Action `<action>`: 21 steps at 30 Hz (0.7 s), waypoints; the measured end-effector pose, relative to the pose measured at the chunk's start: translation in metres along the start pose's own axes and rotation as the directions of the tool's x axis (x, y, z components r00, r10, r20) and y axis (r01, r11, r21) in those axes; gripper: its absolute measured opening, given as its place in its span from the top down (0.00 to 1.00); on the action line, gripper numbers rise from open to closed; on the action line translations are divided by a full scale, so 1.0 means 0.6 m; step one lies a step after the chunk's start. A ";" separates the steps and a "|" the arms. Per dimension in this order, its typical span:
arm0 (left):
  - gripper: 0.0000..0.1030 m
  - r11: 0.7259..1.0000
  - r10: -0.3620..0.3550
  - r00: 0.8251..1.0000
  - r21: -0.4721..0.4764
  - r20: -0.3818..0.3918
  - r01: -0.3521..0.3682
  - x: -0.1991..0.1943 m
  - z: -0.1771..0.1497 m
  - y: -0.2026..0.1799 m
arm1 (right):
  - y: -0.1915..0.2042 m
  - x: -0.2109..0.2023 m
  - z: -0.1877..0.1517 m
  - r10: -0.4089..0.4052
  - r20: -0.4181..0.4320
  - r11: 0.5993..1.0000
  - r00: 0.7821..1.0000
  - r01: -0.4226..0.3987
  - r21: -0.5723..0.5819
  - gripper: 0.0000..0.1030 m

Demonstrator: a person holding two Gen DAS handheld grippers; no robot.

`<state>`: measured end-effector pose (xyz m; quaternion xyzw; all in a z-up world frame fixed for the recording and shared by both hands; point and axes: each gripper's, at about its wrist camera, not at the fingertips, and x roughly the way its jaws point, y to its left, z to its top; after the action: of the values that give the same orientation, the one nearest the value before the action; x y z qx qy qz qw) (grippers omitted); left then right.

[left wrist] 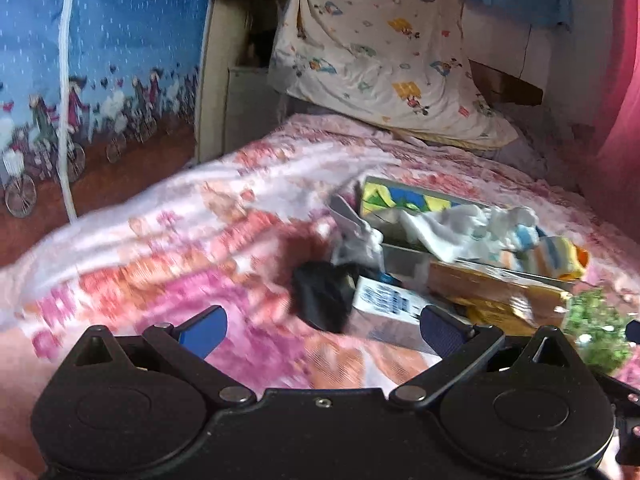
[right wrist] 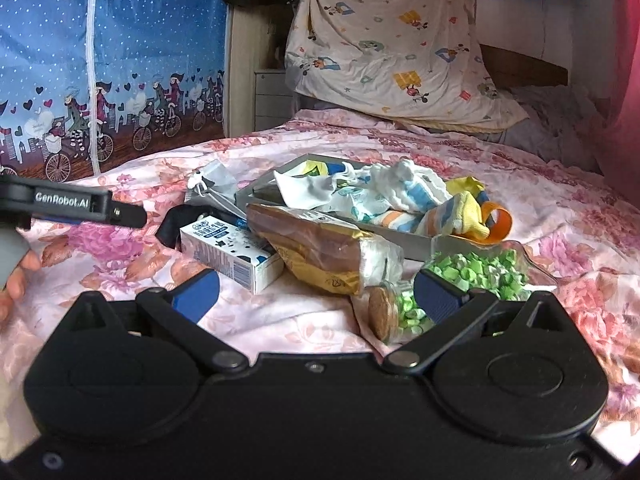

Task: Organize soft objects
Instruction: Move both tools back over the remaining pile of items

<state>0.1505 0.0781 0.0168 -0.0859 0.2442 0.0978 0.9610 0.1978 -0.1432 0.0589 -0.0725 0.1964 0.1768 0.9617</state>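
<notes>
We're hovering both grippers over the bed (right wrist: 540,184), floral pink sheet. Left gripper (left wrist: 324,330): fingers (left wrist: 204,330) spread wide, gripping nothing; its view is smeared with motion blur. Right gripper (right wrist: 316,294): fingers (right wrist: 198,290) also wide apart, nothing between them. In the right view we're seeing the left gripper's side at the left edge, with a bit of the hand (right wrist: 16,280) below it. The soft objects are sitting mid-bed: a pile of baby socks and cloths (right wrist: 396,196), white, blue-striped and yellow, heaped in and spilling over the right end of a grey tray (right wrist: 404,242). A black cloth (right wrist: 176,220) is lying on the sheet just left of the tray, touching a white milk carton (right wrist: 228,256). A bagged bread loaf (right wrist: 320,248) is leaning on the tray's near wall, overlapping the carton. A cork-stoppered jar of green paper stars (right wrist: 404,312) is lying on its side just beside the right finger, with a clear bag of the same green stars (right wrist: 480,272) behind it. A cartoon-print pillow (right wrist: 396,40) is propped upright at the head of the bed, well apart from the pile.
</notes>
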 end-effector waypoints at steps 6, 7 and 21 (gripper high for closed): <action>0.01 1.000 0.007 0.999 -0.002 0.036 -0.007 0.005 -0.004 0.027 | 0.016 0.033 0.017 0.012 -0.019 1.000 1.000 -0.012 -0.006 0.01; 0.01 1.000 0.008 0.999 -0.009 0.039 -0.007 0.006 -0.006 0.032 | 0.020 0.038 0.022 0.015 -0.017 1.000 1.000 -0.015 -0.005 0.01; 0.01 0.986 -0.078 0.997 -0.151 -0.015 0.074 0.064 -0.004 0.088 | 0.083 0.113 0.096 0.035 -0.020 0.999 0.999 -0.036 -0.005 0.01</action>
<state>0.1701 0.1343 -0.0098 -0.1685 0.2428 0.0783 0.9521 0.2579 -0.0638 0.0804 -0.0732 0.2070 0.1936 0.9562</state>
